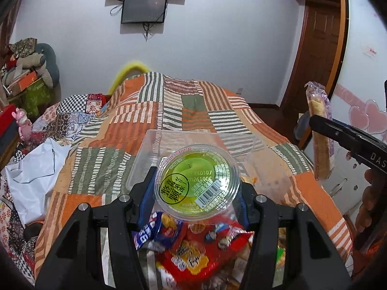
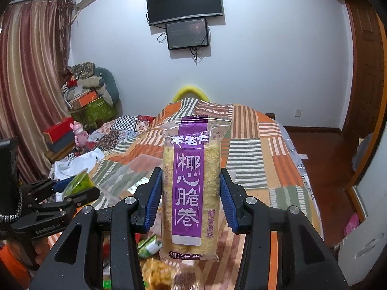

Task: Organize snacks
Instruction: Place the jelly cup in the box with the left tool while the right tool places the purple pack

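Observation:
My left gripper (image 1: 197, 188) is shut on a clear jelly cup with a green lid (image 1: 197, 181), held above a pile of snack packets (image 1: 193, 249) and just before a clear plastic box (image 1: 193, 142) on the bed. My right gripper (image 2: 191, 193) is shut on a long coconut roll pack with a purple label (image 2: 191, 188), held upright. That pack (image 1: 319, 130) and the right gripper (image 1: 348, 140) show at the right edge of the left wrist view. The left gripper (image 2: 70, 191) with the green cup (image 2: 81, 182) shows at the left of the right wrist view.
A patchwork orange and green quilt (image 1: 193, 101) covers the bed. White cloth (image 1: 33, 159) lies at the bed's left side. Boxes and a pink toy (image 2: 79, 133) stand by the curtain. Screens (image 2: 183, 0) hang on the far wall. A wooden door (image 1: 319, 48) is at right.

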A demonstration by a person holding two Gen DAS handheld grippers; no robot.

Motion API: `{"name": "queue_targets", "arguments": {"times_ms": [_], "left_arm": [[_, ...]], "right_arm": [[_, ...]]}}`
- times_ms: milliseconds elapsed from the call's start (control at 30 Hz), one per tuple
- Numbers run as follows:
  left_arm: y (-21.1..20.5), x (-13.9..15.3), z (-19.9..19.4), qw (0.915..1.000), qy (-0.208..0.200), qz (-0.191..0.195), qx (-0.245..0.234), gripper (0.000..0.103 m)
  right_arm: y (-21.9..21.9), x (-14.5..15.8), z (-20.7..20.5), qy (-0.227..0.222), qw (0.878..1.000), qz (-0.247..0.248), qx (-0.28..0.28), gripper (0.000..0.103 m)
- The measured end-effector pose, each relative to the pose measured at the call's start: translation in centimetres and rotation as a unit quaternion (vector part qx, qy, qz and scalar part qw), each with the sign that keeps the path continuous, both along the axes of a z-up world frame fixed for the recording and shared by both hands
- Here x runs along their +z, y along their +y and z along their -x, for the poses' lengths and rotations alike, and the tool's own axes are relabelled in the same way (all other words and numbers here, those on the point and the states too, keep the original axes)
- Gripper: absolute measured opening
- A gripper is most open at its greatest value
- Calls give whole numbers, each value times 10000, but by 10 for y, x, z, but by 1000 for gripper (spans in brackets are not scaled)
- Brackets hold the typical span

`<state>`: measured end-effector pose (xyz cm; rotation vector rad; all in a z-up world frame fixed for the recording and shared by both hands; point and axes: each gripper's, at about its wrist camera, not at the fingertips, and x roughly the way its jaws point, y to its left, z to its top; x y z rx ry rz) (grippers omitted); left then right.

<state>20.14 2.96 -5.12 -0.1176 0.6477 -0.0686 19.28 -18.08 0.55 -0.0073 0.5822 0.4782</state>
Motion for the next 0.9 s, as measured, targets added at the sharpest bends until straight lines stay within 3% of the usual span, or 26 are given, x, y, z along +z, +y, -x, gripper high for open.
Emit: {"name": "queue_targets", "arguments": {"times_ms": [433,900], "left_arm": [[-3,-25,-67,9982,582,-130,-38,55],[-19,-47,-106,9919,1185,-378,-267,55]], "right_arm": [[14,-16,-36,231,9995,184,89,42],[27,-48,-74,758,9958,489,154,42]]}}
